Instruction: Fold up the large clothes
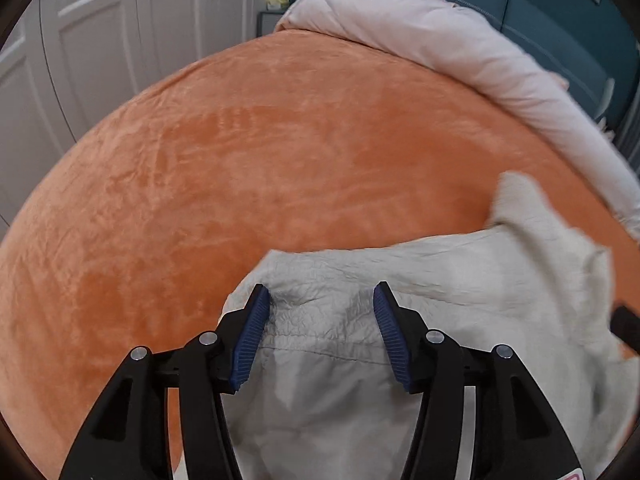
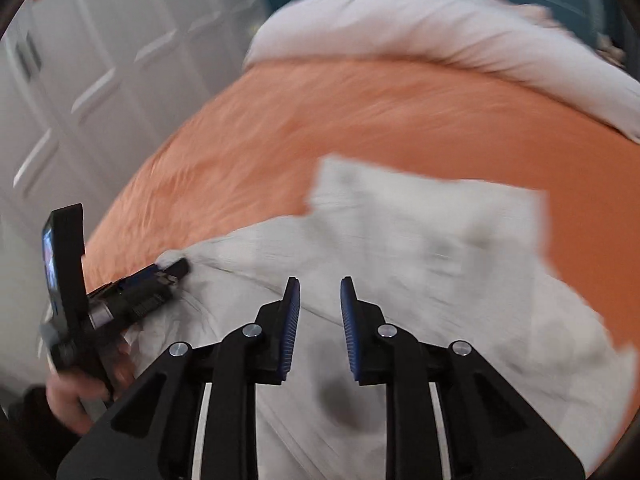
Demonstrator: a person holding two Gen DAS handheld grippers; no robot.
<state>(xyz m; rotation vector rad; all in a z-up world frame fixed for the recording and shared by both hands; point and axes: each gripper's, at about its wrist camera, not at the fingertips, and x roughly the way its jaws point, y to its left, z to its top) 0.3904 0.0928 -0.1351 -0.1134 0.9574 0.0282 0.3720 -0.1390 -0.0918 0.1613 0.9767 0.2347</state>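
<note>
On the near side of a bed spread with an orange plush blanket (image 1: 260,160), a crumpled pale grey garment (image 1: 400,288) lies bunched toward the right, awaiting its fold. At left, the left tool (image 1: 320,300) hangs low over the garment's near-left corner, its blue-padded fingers spread wide with wrinkled cloth and a seam between them but nothing pinched; the placement suggests it is lining up a corner grab. Seen from the right wrist camera, that tool's tip sits at the garment's left edge. To its right, the right tool (image 2: 320,300) hovers over the middle of the cloth, jaws partly apart and holding nothing, likely poised to take a second hold. The right view is motion-blurred, so finer fabric detail is lost. Beyond the garment's ragged far edge, bare orange blanket stretches leftward and away, ample room to spread the piece flat. A rolled pale pink duvet (image 1: 460,44) bounds the far right; white panelled wardrobe doors (image 1: 100,20) stand past the bed's left edge.
</note>
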